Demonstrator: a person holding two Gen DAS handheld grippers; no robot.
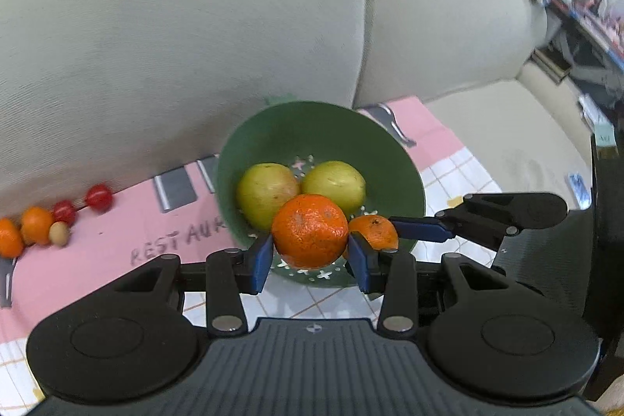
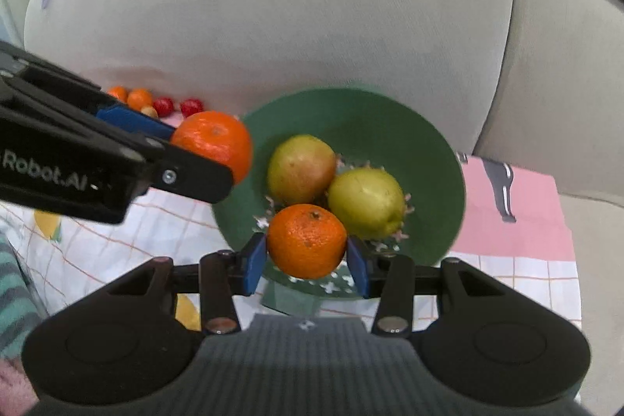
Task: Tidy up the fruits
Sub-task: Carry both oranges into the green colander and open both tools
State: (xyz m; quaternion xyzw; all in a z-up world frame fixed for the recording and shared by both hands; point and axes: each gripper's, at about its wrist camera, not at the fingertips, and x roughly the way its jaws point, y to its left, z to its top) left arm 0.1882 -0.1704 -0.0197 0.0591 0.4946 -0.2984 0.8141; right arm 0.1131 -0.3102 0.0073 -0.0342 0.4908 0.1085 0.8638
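Two green pears (image 2: 335, 190) already lie in the green bowl (image 2: 440, 158), which sits on a patterned cloth (image 1: 163, 240) over the sofa (image 1: 195, 45). Each hand-held gripper grasps an orange above it: left hand-held gripper (image 1: 310, 258) on one orange (image 1: 310, 231), right hand-held gripper (image 2: 306, 264) on another orange (image 2: 307, 240). Several small fruits (image 1: 50, 221) remain on the cloth, so sorting looks roughly half done. Cloth lettering reads "RESTAUR"; the left gripper's body shows "Robot.AI".

The pink mat (image 1: 117, 221) bears hand-lettered "RESTAUR", the rest hidden behind the green bowl (image 1: 273, 127); the left gripper (image 2: 202, 143) body reads "Robot.AI".
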